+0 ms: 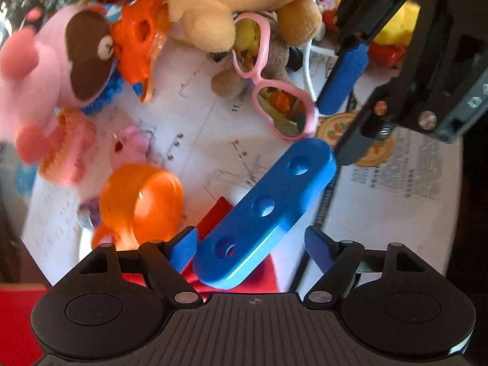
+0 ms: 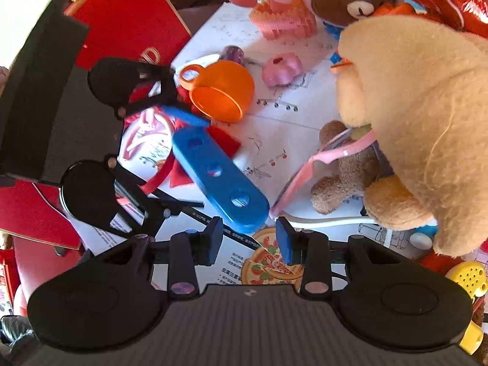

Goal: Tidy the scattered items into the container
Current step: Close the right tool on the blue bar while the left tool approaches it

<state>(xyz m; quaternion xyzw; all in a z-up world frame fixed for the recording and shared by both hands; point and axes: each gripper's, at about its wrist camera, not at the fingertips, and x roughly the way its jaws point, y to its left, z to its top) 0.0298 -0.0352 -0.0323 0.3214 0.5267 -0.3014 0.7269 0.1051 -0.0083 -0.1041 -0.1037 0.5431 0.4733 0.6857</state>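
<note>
left tool (image 1: 253,244), fingers apart, straddles blue 3-hole bar (image 1: 265,210).

My left gripper (image 1: 253,248): matte black ribbed housing, two round side caps, hinged black linkage with silver rivets, blue finger pads (image 1: 183,250). My right gripper (image 2: 250,241): identical black body, silver rivets, blue pads (image 2: 286,244), small crosshair marking at centre.

Pink plush (image 1: 33,70) — blurred (edge-cropped)
</note>
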